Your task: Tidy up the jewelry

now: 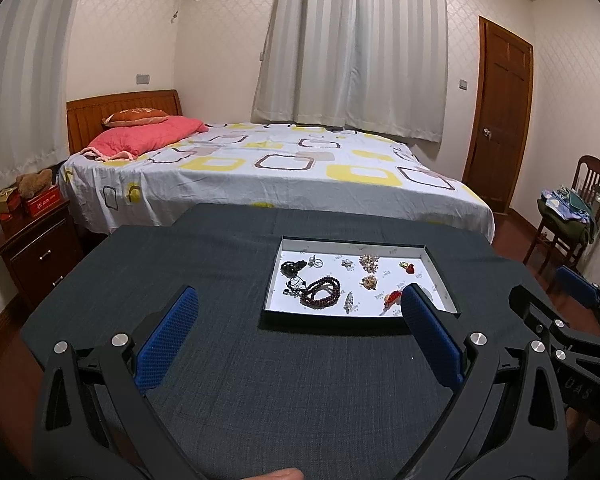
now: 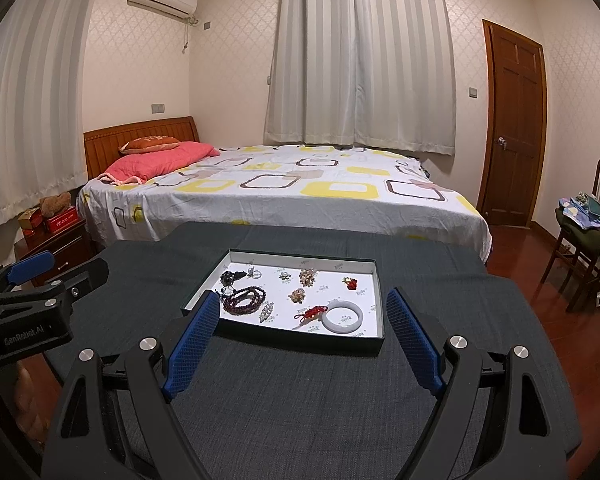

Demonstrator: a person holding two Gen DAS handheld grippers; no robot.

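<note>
On the dark cloth-covered desk (image 2: 300, 392), in front of a bed (image 2: 284, 196), a shallow white-lined tray (image 2: 374, 308) is shown holding all the jewelry in view: a dark beaded bracelet (image 2: 246, 300) at the left with a black pendant (image 2: 229, 277) behind it, a ring (image 2: 253, 272), three small pale brooches (image 2: 307, 277), a silvery clip (image 2: 265, 312), a small red charm (image 2: 351, 283), a red knotted tassel (image 2: 312, 314) and a pale bangle (image 2: 343, 316) at the near right. The pieces are laid apart from one another; none is seen on the cloth outside the tray. Both tools are held short of the tray, above the cloth: the left tool (image 1: 298, 336) and the right tool (image 2: 302, 340) are each spread wide, with nothing between the blue pads. The arrangement would suit either a sorted tray or one awaiting sorting; which cannot be settled.

Risks judged from here: the small brooches and ring could be pushed rather than pinched by broad pads; the bead strand could snag the pendant cord beside it and drag it along; the bangle, smooth and rigid, could slip from a shallow pinch; the light tray could be shifted if its wall were struck
</note>
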